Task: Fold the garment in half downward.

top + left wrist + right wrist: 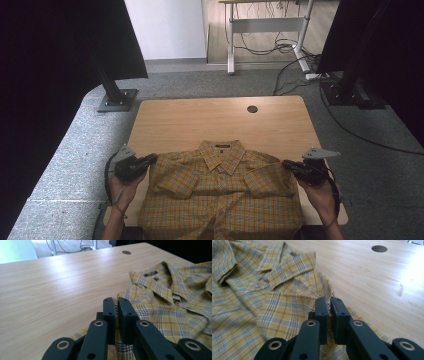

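Both tongs are clenched on the yellow plaid shirt point(220, 187): left tongs point(117, 305) and right tongs point(329, 304) grip its shoulder edges, the collar point(221, 155) between them.

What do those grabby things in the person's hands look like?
Each hand-held gripper, left and right, is black with two flat, blocky jaws on arms pinned by brass-ringed rivets. A grey three-cornered plate sits on top, and a black cable trails behind.

Wooden table point(190, 120), white desk frame point(265, 25), cables point(280, 47)
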`<state>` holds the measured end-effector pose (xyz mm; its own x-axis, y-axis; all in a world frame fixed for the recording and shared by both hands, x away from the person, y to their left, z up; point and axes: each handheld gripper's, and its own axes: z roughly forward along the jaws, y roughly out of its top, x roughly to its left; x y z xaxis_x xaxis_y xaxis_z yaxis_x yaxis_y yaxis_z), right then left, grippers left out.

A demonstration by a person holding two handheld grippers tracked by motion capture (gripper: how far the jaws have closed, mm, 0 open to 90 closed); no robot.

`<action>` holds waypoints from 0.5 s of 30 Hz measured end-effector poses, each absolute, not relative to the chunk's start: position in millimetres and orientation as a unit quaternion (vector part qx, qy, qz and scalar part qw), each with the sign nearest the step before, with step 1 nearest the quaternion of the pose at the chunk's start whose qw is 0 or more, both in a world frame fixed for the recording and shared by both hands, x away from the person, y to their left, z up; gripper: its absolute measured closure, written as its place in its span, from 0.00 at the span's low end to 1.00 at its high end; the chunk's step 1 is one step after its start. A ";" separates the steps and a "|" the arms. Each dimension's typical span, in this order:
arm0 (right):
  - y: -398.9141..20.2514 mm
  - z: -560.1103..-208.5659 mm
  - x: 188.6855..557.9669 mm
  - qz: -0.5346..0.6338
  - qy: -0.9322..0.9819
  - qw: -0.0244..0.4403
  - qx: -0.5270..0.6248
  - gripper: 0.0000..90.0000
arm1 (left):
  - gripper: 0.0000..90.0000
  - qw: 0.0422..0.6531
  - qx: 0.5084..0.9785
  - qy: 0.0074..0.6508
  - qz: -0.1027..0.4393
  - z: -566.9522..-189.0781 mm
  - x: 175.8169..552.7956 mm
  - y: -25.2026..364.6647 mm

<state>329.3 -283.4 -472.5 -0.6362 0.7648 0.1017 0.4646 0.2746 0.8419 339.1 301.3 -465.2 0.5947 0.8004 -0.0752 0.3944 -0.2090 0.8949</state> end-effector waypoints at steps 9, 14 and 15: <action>-286.9 -497.9 290.1 0.452 0.792 0.122 0.390 0.93 | 0.94 0.444 0.778 0.410 0.174 -504.6 301.2 311.4; -287.6 -518.5 288.2 0.441 0.798 0.089 0.400 0.93 | 0.94 0.422 0.786 0.424 0.156 -532.3 296.3 307.9; -286.6 -522.8 289.2 0.438 0.799 0.084 0.403 0.93 | 0.94 0.413 0.791 0.424 0.154 -536.5 296.9 305.7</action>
<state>289.2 -286.6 -522.8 -0.6608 0.7180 0.2188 0.5711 0.2919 0.7672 296.9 305.7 -536.5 0.5926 0.7983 -0.1078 0.5441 -0.2980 0.7843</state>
